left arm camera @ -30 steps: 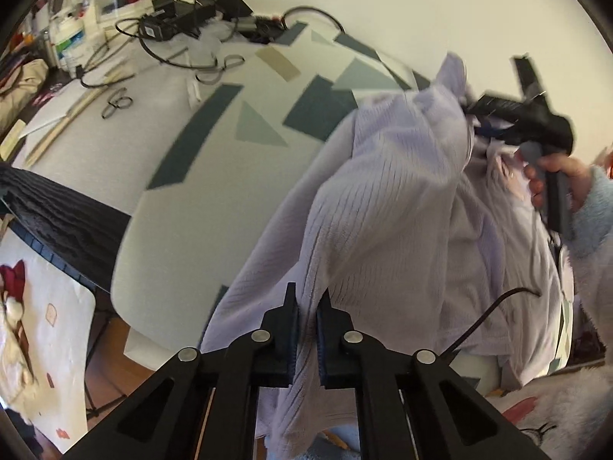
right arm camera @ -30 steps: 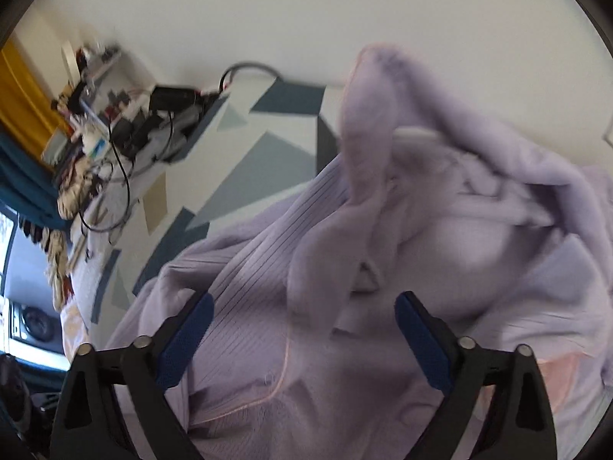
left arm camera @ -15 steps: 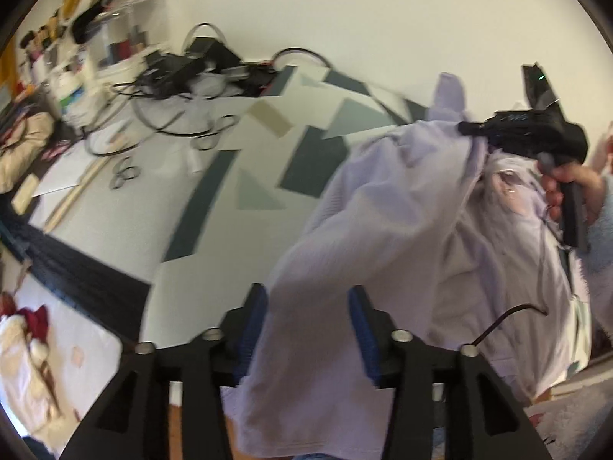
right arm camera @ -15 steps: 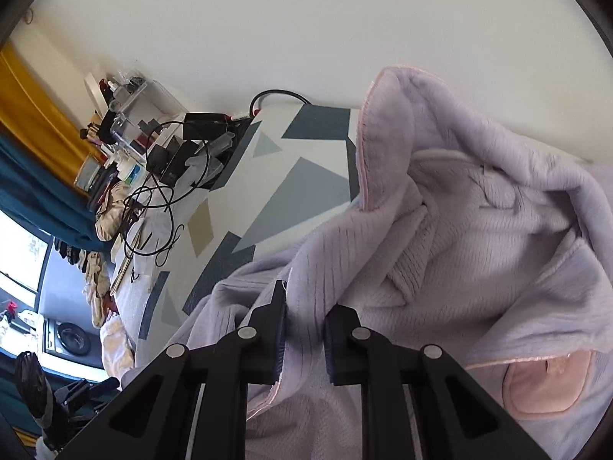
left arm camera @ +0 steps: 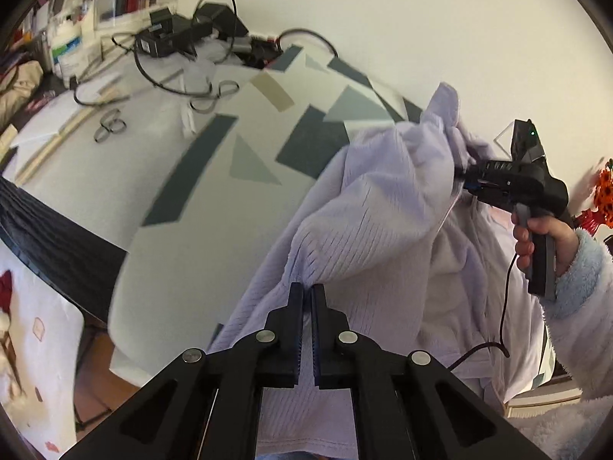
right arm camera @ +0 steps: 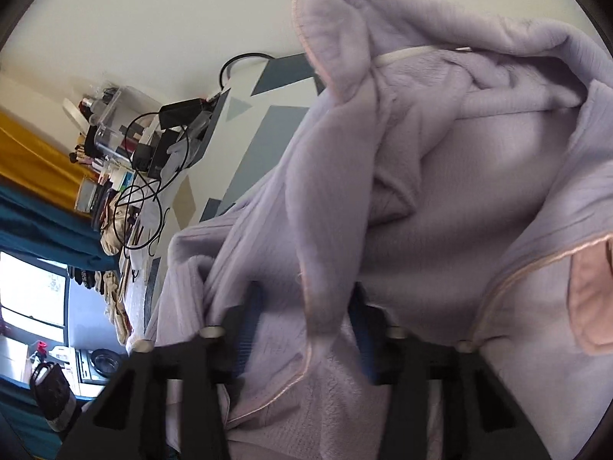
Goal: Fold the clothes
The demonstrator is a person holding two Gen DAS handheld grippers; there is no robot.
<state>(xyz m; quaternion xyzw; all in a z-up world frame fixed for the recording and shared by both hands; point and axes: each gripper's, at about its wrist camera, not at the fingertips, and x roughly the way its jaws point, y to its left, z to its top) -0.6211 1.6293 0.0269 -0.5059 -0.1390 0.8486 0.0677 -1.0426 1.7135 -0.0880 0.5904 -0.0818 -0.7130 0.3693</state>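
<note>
A lilac ribbed fleece garment [left arm camera: 375,230] with pink trim lies bunched on the patterned table cover [left arm camera: 172,145] and is stretched up between both grippers. My left gripper [left arm camera: 306,291] is shut, pinching a ribbed fold at its fingertips near the table's front edge. My right gripper [left arm camera: 465,178], held in a hand [left arm camera: 536,237] with a fluffy pale sleeve, grips the garment's edge further back and right. In the right wrist view the garment [right arm camera: 459,191] fills the frame. There the right gripper [right arm camera: 306,306] is closing on a thick fold that sits between its pads and drapes over its fingertips.
Black cables and power adapters [left arm camera: 184,38] clutter the table's far left, with scissors [left arm camera: 111,126] and wooden sticks nearer. A dark table edge [left arm camera: 49,230] runs along the left. Orange flowers [left arm camera: 605,191] stand at the right. A clear box [right arm camera: 111,115] and curtains [right arm camera: 34,176] are beyond.
My left jaws opened half a second ago and have shut again on a fold of the garment. My right jaws went from wide open to gripping a fold, and the garment rose between the grippers.
</note>
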